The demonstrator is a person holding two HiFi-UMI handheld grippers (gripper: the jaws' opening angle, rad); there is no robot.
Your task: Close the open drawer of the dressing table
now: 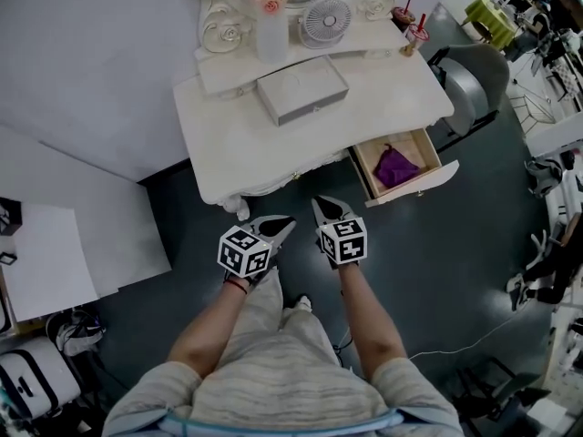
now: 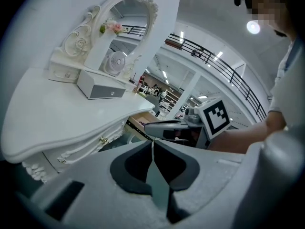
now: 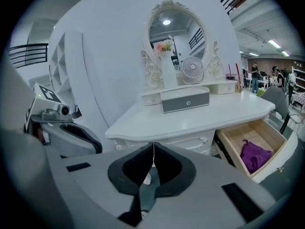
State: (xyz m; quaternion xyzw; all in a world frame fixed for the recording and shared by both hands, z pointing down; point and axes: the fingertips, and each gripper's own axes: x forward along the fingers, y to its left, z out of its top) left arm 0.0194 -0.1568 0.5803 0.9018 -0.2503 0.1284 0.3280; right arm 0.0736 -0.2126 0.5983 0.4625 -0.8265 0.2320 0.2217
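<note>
The white dressing table (image 1: pixel 228 144) stands in front of me against the wall. Its right-hand drawer (image 1: pixel 421 184) is pulled out, and a purple cloth (image 1: pixel 397 167) lies inside on the wooden bottom. Both grippers hover side by side over the dark floor, short of the table's front edge. My left gripper (image 1: pixel 284 223) is shut and empty, its jaws meeting at a thin seam (image 2: pixel 153 142). My right gripper (image 1: pixel 320 204) is likewise shut on nothing (image 3: pixel 153 144). It sits left of the drawer (image 3: pixel 279 163) and apart from it; the cloth (image 3: pixel 255 154) shows clearly in the right gripper view.
A grey box (image 1: pixel 302 89), a small fan (image 1: pixel 325 18), a vase of flowers (image 1: pixel 271 25) and an oval mirror (image 3: pixel 174 30) stand on the table. Two drink cups (image 1: pixel 414 36) sit at its back right. A grey chair (image 1: pixel 474 76) stands right of the drawer.
</note>
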